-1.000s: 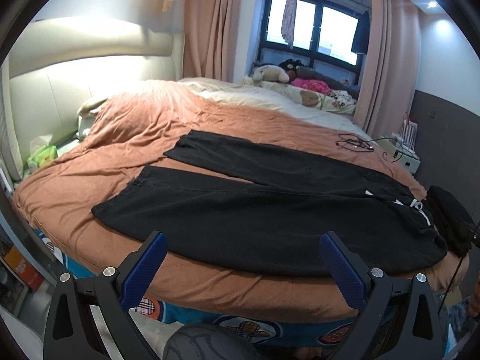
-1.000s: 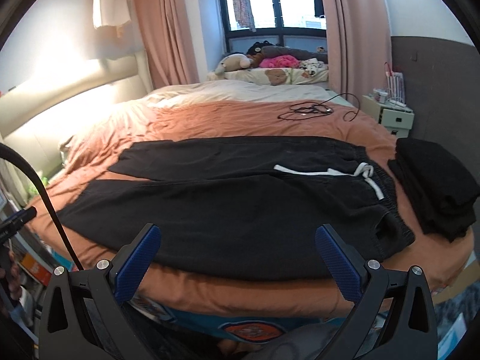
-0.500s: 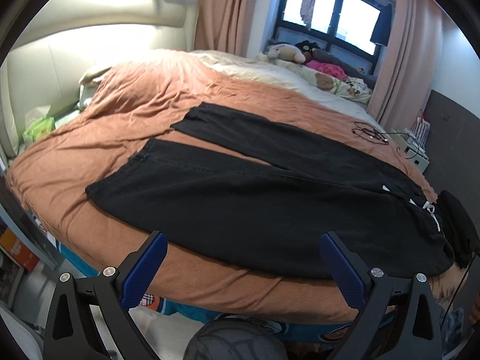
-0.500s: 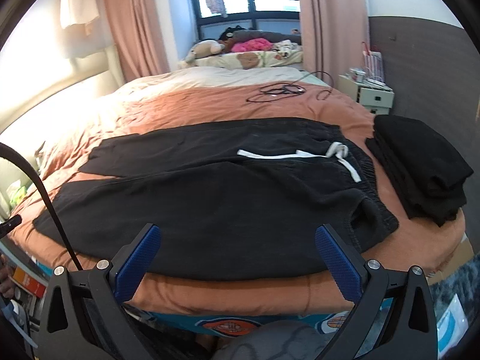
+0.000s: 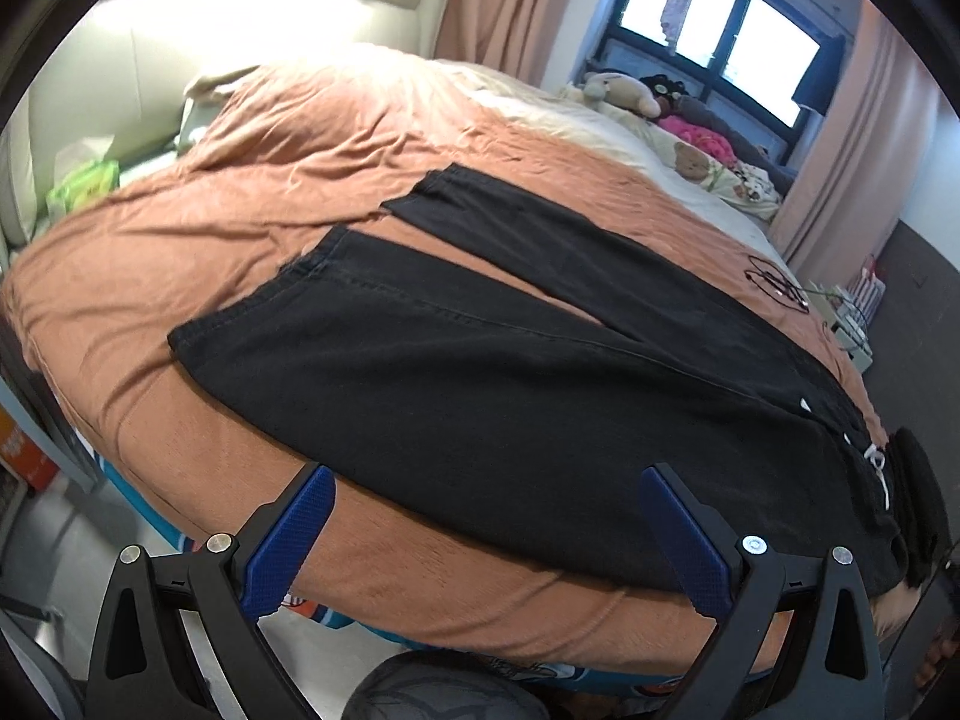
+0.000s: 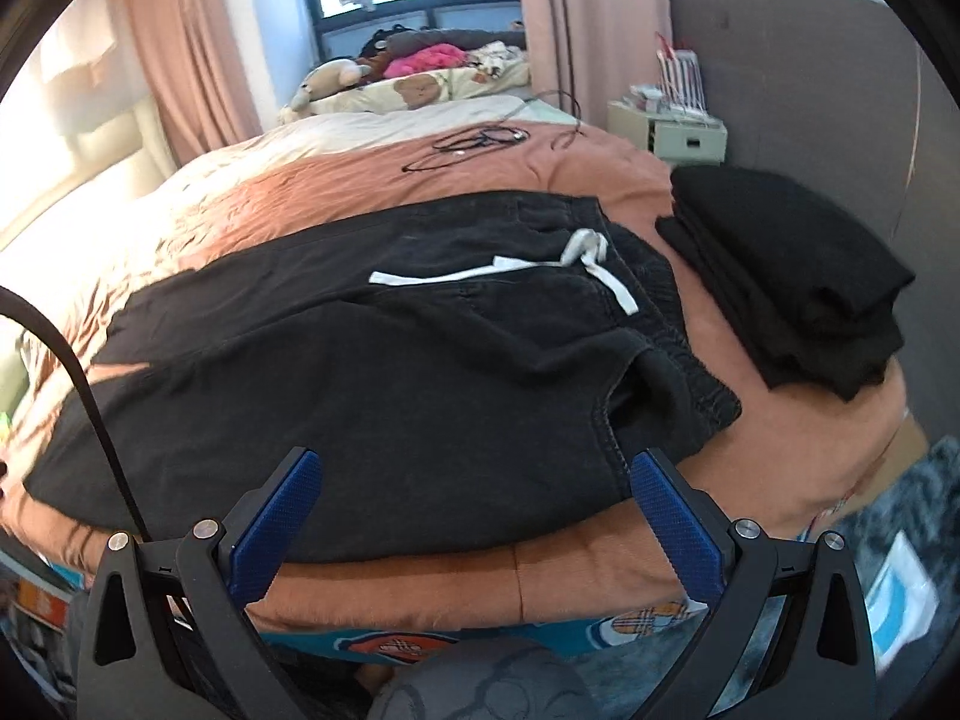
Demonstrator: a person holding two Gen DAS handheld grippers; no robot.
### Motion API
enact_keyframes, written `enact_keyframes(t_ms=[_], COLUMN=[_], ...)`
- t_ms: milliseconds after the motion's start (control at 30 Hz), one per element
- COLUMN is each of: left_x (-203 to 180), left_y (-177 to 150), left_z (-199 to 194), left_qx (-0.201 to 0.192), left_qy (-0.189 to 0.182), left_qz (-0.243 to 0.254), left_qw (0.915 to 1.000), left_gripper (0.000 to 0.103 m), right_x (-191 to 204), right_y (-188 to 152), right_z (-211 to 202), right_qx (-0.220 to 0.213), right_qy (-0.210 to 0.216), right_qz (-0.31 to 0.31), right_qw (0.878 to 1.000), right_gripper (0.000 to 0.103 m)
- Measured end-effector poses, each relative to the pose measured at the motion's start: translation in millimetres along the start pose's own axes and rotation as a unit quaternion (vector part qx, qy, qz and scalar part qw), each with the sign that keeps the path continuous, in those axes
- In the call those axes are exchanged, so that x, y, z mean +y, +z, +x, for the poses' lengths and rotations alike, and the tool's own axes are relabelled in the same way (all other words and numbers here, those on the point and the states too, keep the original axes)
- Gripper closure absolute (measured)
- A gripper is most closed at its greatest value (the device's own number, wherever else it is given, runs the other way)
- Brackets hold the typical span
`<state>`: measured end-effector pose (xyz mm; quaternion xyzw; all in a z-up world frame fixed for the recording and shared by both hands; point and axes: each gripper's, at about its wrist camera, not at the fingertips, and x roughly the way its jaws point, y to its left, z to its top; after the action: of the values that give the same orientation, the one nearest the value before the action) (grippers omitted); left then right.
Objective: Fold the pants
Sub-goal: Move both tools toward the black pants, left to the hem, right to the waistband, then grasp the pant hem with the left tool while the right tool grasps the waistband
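Pants point(image 5: 480, 396) lie flat on bed point(image 5: 210, 228); both grippers' fingers point(image 5: 288, 534) spread wide, holding nothing

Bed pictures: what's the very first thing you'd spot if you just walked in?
The big black pants jump out first, spread flat across the orange-brown bedcover, with a white drawstring at the waist. Beside the waistband, on the bed's right end, sits a folded pile of black clothes. Close up, the blue pads of the left tool and right tool stand wide open at the bed's near edge, holding nothing.
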<state>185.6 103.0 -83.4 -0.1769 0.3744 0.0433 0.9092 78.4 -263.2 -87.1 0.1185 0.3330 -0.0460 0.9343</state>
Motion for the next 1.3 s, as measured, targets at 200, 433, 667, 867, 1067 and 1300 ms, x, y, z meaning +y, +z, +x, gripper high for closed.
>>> enact_keyframes(t_ms=[200, 433, 667, 867, 1067, 1300], left_x=[30.5, 60.9, 90.7, 112.2, 131.2, 147.8], left_y=[5.3, 7.9, 7.7, 12.1, 28.3, 30.8], left_z=[27.6, 45.8, 61.7, 76.0, 89.3, 89.7], left_qx=[0.026, 0.044, 0.064, 0.066, 0.051, 0.021], left_qy=[0.011, 0.011, 0.024, 0.030, 0.040, 0.015], left_qz=[-0.052, -0.107, -0.156, -0.184, -0.204, -0.242], left_qw=[0.9982, 0.9933, 0.9853, 0.9803, 0.9767, 0.9700], left_gripper=[0.017, 0.023, 0.029, 0.036, 0.053, 0.060], right_x=[-33.6, -69.1, -89.3, -103.6, -114.8, -139.9], right_y=[6.9, 12.2, 7.9, 1.8, -5.9, -1.4], right_z=[9.6, 23.7, 43.1, 53.0, 68.3, 73.5], right_qx=[0.019, 0.048, 0.090, 0.112, 0.121, 0.085], right_qy=[0.006, 0.021, 0.040, 0.052, 0.081, 0.099], right_qz=[0.051, 0.109, 0.144, 0.162, 0.189, 0.218], right_qw=[0.999, 0.993, 0.985, 0.979, 0.971, 0.967], right_gripper=[0.000, 0.000, 0.010, 0.013, 0.022, 0.027])
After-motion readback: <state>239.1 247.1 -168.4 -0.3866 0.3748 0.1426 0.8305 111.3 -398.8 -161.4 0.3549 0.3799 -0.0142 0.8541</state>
